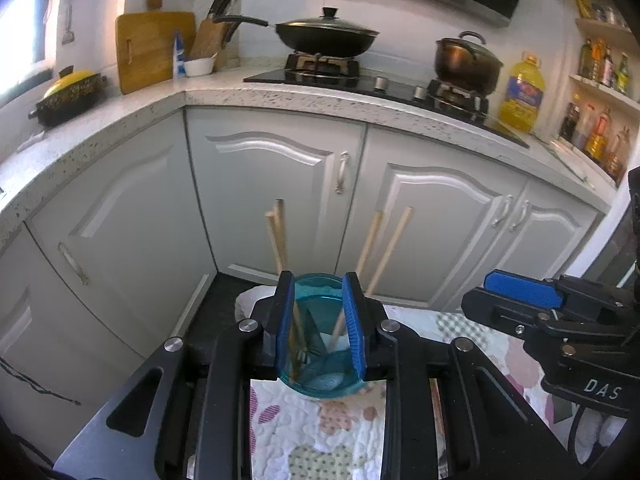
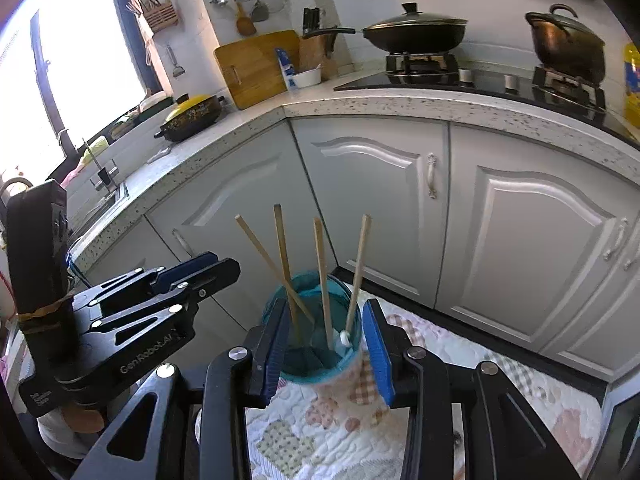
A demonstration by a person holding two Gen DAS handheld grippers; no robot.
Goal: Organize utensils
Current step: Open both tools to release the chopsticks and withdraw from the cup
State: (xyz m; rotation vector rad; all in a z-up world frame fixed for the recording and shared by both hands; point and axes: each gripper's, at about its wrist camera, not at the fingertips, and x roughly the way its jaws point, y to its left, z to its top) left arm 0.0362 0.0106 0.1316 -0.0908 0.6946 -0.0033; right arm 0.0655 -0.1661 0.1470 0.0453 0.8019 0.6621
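A teal see-through cup (image 1: pixel 320 380) stands on a quilted patterned cloth (image 1: pixel 320 440) and holds several wooden chopsticks (image 1: pixel 278 236) that lean outward. In the left wrist view my left gripper (image 1: pixel 320 320) is open, its blue pads apart with the cup seen between them and nothing pinched. My right gripper (image 1: pixel 480 294) hovers off to the right. In the right wrist view the cup (image 2: pixel 316 360) and its chopsticks (image 2: pixel 322 280) sit between the spread pads of my right gripper (image 2: pixel 326 344), which is open and does not touch them. My left gripper (image 2: pixel 224 266) hangs to the left of the cup.
Grey cabinet doors (image 1: pixel 280 184) stand behind the cloth under a speckled L-shaped counter (image 1: pixel 280 96). On it are a stove with a lidded wok (image 1: pixel 326 34), a dark pot (image 1: pixel 466 62), an oil bottle (image 1: pixel 522 96), a cutting board (image 1: pixel 154 50) and a yellow-lidded pot (image 2: pixel 192 116).
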